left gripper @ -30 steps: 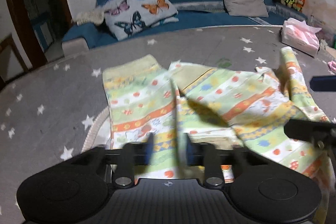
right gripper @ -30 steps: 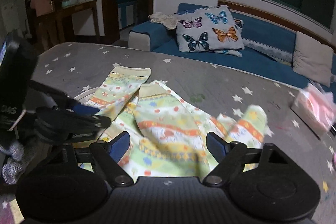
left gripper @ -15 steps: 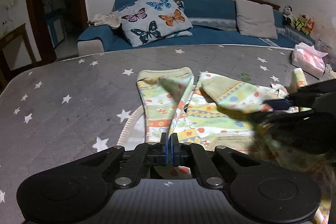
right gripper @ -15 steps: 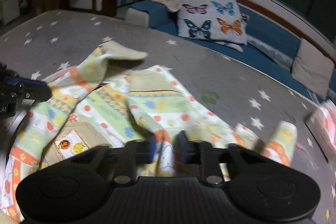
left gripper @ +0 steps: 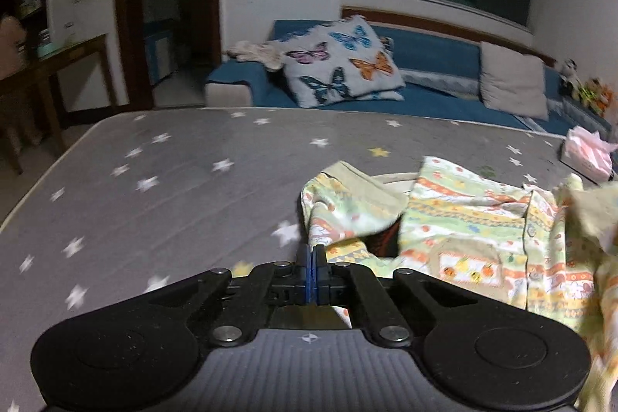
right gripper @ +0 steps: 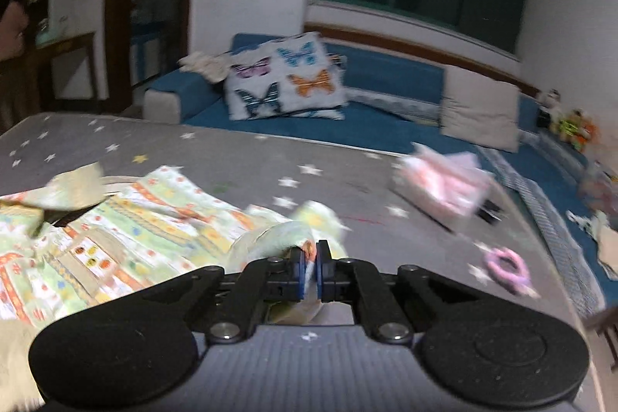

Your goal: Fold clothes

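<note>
Gray cloth with white stars [left gripper: 185, 203] covers the big flat surface that fills the middle of both views. Behind it, a blue sofa [left gripper: 432, 95] runs along the far wall, with a butterfly pillow [left gripper: 340, 64] near the top middle and a plain pillow [right gripper: 481, 112] further right. Dark window glass sits up high.

Striped baby clothes [left gripper: 463, 215] lie at the lower right of the left view and lower left of the right view. The left gripper [left gripper: 311, 273] is pinched tight on a sleeve edge. The right gripper [right gripper: 308, 273] is squeezed on a bunched bit of the clothes.

A pink tissue pack [right gripper: 444, 184] and a pink ring [right gripper: 506, 267] look blurry. The clothes are cut off at the frame edges.
</note>
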The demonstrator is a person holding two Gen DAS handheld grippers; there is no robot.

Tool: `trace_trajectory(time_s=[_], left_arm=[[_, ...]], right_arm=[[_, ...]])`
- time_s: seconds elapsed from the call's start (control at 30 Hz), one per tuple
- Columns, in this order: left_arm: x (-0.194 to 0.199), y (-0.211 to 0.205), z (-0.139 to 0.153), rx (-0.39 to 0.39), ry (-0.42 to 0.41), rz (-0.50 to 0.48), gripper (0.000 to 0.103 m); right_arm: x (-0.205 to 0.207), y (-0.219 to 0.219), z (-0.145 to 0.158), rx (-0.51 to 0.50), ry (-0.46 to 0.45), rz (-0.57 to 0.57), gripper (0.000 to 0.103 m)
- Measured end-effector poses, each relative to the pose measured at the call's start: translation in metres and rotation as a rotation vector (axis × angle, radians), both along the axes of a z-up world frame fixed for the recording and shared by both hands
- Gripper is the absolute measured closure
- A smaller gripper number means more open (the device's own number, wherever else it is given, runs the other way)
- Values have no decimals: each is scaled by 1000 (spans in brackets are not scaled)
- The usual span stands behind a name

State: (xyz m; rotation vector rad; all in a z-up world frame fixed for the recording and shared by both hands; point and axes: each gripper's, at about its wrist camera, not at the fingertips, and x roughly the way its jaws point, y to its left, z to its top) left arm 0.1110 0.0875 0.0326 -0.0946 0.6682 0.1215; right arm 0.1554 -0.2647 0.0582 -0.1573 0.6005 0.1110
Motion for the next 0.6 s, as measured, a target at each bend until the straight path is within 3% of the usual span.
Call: trace_trajectory(time_s=[0.2, 0.4, 0.47, 0.6], left_arm=[[-55, 14, 0, -37, -6, 65, 103], [-83, 20, -1, -39, 8, 88, 103], [-88, 20, -1, -34, 16, 88, 103], [-97, 21, -2, -22, 32, 87, 100]], right_arm=[[-44, -60, -11, 95, 40, -121, 98], [-74, -97, -53, 158, 152, -217, 96], [-81, -100, -62, 139, 171, -230, 92], [-95, -106, -66, 130, 175, -237, 70]])
